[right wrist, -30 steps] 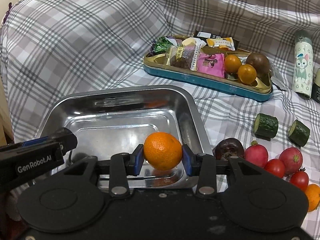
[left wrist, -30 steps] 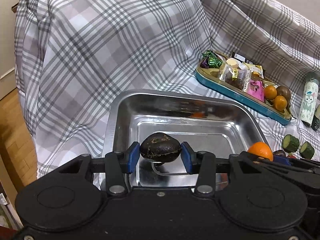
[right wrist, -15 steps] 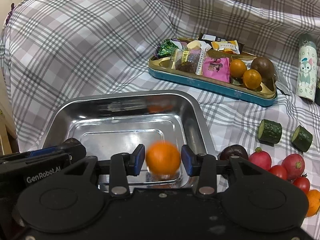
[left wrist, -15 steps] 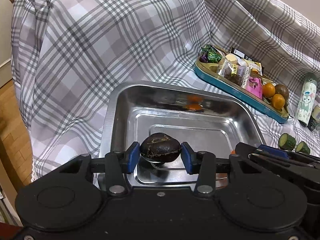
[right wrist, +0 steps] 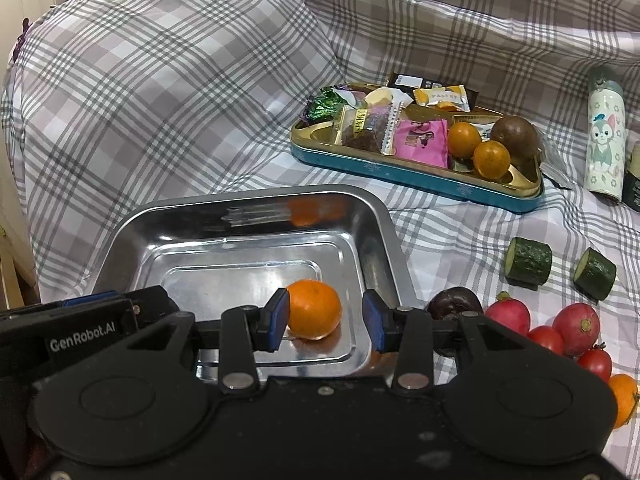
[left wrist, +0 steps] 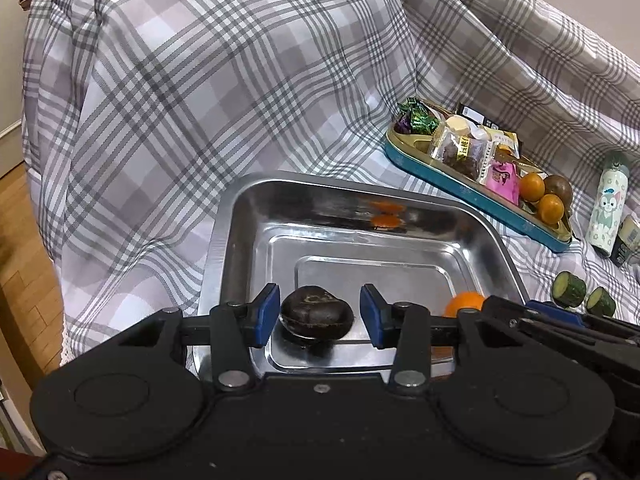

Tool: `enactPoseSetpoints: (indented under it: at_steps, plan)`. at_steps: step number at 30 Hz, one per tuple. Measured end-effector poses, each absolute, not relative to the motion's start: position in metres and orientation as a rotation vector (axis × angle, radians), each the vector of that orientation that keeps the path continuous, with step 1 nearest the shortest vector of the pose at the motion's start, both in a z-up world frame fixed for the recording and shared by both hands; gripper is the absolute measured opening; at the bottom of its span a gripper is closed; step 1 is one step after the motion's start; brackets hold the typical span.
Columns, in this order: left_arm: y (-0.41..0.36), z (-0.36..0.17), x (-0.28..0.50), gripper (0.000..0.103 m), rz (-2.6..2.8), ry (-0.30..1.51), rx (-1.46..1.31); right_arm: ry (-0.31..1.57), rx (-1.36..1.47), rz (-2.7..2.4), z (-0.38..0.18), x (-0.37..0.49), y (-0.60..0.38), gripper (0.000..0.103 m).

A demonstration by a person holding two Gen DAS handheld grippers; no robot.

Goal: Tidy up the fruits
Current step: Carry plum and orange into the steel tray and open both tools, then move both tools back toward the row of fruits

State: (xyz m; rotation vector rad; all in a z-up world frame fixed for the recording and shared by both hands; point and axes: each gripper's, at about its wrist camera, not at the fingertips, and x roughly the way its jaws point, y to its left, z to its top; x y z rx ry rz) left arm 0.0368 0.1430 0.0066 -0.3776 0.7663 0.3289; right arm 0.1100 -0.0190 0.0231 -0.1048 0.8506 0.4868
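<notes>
A steel tray (left wrist: 248,216) (right wrist: 132,232) lies on a plaid cloth. A dark round fruit (left wrist: 316,318) rests on the tray floor between the fingers of my open left gripper (left wrist: 319,318), with gaps on both sides. An orange (right wrist: 314,314) rests on the tray floor in front of my open right gripper (right wrist: 326,322); it touches the left pad and stands clear of the right one. The orange also shows in the left wrist view (left wrist: 464,304) behind the right gripper's body.
A teal tin (right wrist: 420,176) at the back right holds snacks, two small oranges (right wrist: 490,159) and a brown fruit. Right of the steel tray lie two cucumber pieces (right wrist: 528,260), a dark fruit (right wrist: 454,302), red radishes (right wrist: 508,316), tomatoes and an orange. A printed bottle (right wrist: 604,140) stands far right.
Both grippers have opened. The dark fruit and the orange have dropped from the fingers onto the tray floor.
</notes>
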Motion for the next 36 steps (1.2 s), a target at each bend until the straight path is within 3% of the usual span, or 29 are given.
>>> enactPoseSetpoints:
  at_steps: [15, 36]
  plan:
    - [0.134, 0.013, 0.031, 0.051, 0.323, 0.711, -0.345, 0.808, -0.048, 0.426, 0.031, 0.097, -0.059, 0.043]
    - [0.072, 0.021, 0.026, 0.051, 0.124, 0.625, -0.045, 0.716, 0.045, 0.118, 0.026, 0.083, -0.191, 0.043]
